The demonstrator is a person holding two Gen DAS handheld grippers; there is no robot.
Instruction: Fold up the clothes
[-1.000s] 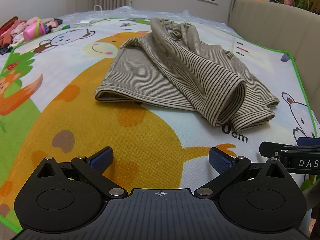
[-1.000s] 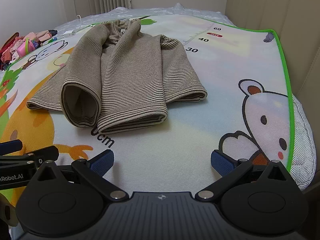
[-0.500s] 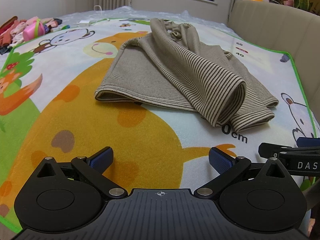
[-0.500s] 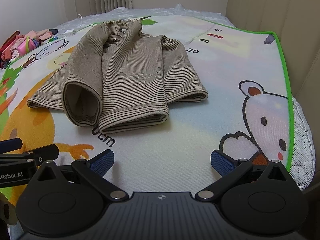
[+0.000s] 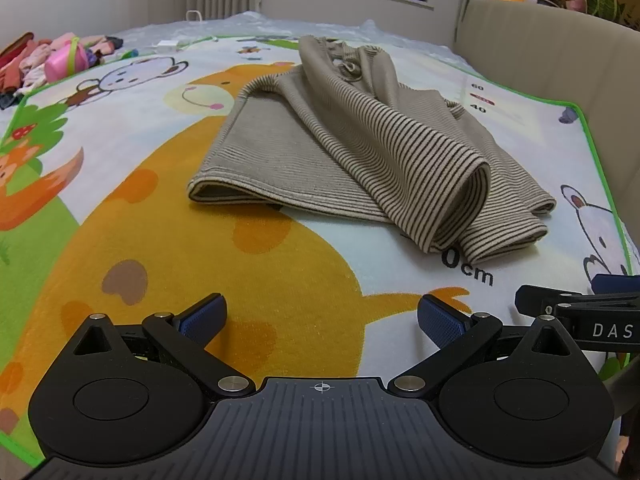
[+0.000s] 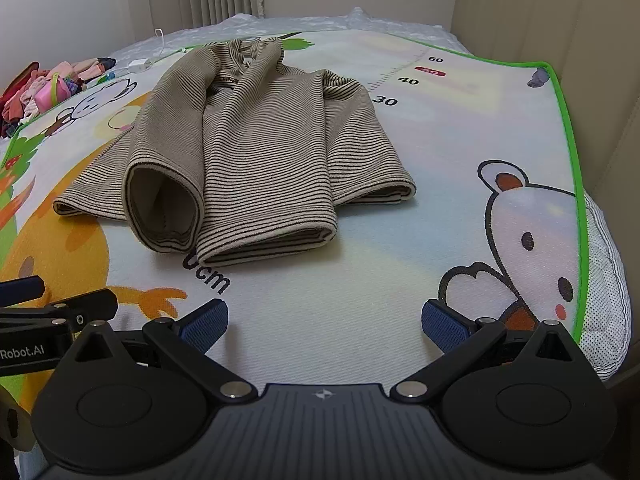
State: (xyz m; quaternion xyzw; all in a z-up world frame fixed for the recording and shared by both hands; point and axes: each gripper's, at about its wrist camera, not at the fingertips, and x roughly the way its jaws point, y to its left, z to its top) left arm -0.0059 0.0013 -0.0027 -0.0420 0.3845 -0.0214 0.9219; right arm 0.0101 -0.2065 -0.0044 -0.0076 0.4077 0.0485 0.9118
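A beige striped garment (image 5: pixel 360 160) (image 6: pixel 256 152) lies loosely folded on the cartoon play mat (image 5: pixel 120 208) (image 6: pixel 460 152), with one rolled layer gaping toward me at its near edge. My left gripper (image 5: pixel 322 316) hovers open over the mat, well short of the garment's near hem, with nothing between its blue pads (image 5: pixel 202 314). My right gripper (image 6: pixel 324 320) is open too, also short of the garment and holding nothing. Each gripper shows at the side of the other's view.
A pile of colourful clothes (image 5: pixel 48 64) (image 6: pixel 40 92) sits at the far left of the bed. A beige padded headboard (image 5: pixel 560 64) (image 6: pixel 540 20) runs along the right. A white charger and cable (image 6: pixel 140 65) lie beyond the mat's far edge.
The right wrist view has shifted slightly, so the garment sits a touch lower and nearer. The left view is almost unchanged, and both grippers stay open.
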